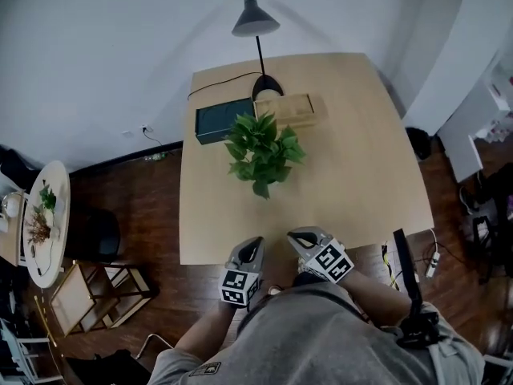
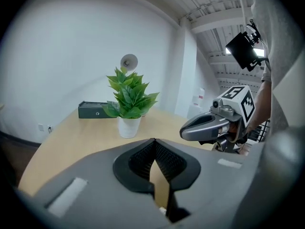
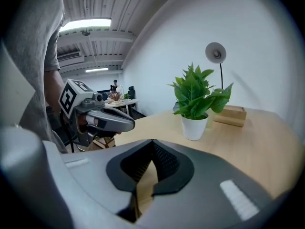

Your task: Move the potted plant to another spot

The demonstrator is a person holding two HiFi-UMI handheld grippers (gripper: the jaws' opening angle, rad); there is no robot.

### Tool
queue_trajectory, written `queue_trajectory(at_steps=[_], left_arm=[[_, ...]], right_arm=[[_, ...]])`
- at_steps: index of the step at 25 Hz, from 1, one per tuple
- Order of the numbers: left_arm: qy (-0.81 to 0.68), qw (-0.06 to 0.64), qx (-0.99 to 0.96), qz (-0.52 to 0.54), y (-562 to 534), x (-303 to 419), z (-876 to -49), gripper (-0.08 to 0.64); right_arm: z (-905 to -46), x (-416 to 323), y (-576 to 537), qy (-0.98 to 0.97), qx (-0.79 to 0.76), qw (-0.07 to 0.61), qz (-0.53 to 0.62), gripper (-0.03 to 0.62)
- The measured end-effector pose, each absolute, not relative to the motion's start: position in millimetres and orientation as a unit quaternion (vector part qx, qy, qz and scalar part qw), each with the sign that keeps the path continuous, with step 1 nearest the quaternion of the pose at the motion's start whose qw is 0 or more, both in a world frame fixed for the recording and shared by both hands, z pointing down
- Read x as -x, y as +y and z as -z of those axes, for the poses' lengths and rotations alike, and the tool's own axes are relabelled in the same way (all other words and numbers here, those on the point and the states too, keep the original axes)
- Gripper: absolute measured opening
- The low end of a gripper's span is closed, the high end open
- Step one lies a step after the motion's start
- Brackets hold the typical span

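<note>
The potted plant (image 1: 260, 155) stands upright in its white pot on the wooden worktop (image 1: 361, 175), toward the far middle. It is just on the near side of a dark box (image 1: 223, 119) at far left and a wooden box (image 1: 292, 109) at far right. A desk lamp (image 1: 256, 22) rises behind the boxes at the far edge. The left gripper (image 1: 252, 247) and right gripper (image 1: 301, 237) sit side by side over the near edge of the worktop, well apart from the plant and aimed toward it. The left fingers (image 2: 136, 161) are pressed together with nothing between them. The right fingers (image 3: 136, 163) are likewise together and empty.
</note>
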State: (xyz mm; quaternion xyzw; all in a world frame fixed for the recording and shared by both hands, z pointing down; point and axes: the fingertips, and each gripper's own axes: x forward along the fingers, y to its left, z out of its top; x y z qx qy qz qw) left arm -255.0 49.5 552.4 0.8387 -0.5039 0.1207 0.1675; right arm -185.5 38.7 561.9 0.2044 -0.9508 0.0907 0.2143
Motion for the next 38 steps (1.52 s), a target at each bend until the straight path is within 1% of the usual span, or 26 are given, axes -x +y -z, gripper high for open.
queue_trajectory(at_steps=[5,16,38], left_arm=[[-0.491,0.144,-0.853,-0.103,74.9,253.2,-537.5,0.000],[-0.474,0.144,-0.863,-0.096,126.8,259.4,-533.2,0.000],[-0.472,0.122,-0.868,-0.095,130.2,262.0,-523.9,0.000]], right_arm=[[-551.9,197.4,74.4,-0.952,-0.209,0.211,-0.080,0.006],[-541.9,207.0,123.3,-0.946,-0.242,0.202,-0.077,0.006],[-539.4,199.6,121.7,-0.939,-0.269,0.204,-0.066,0.005]])
